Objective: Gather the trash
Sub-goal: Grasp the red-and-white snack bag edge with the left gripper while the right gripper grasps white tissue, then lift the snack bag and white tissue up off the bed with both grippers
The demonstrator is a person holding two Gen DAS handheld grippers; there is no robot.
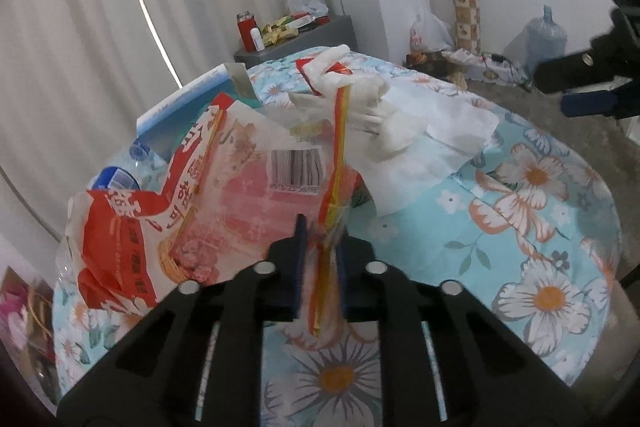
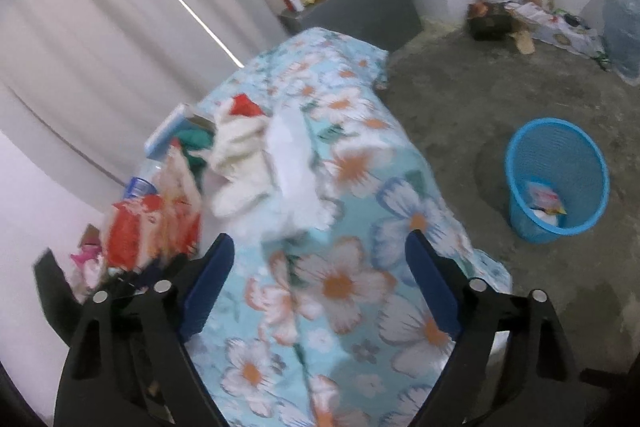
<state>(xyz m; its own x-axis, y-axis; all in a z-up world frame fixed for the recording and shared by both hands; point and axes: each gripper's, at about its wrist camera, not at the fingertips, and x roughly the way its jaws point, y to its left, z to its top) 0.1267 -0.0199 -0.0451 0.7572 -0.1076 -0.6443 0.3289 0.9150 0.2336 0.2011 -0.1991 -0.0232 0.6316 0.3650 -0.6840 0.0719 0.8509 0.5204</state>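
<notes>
The red-and-white snack wrapper (image 1: 224, 211) is clamped by its coloured edge between the left gripper (image 1: 320, 243) fingers for binning, while the right gripper (image 2: 320, 251) fingers are held apart, empty, above the flowered counter (image 2: 340, 287), well left of the blue basket (image 2: 560, 147).

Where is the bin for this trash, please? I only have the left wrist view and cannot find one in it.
Observer: A blue basket stands on the bare floor to the right of the flowered table, clear of its cloth.
Operator: Thank you. Is anything in it already?
Observer: Yes, a small wrapper and some white scraps lie at its bottom.
Operator: Is the right gripper carrying anything?
Observer: No. The right gripper is open above the cloth with nothing between its pads, while your left gripper is shut on the red and yellow wrapper.
</notes>
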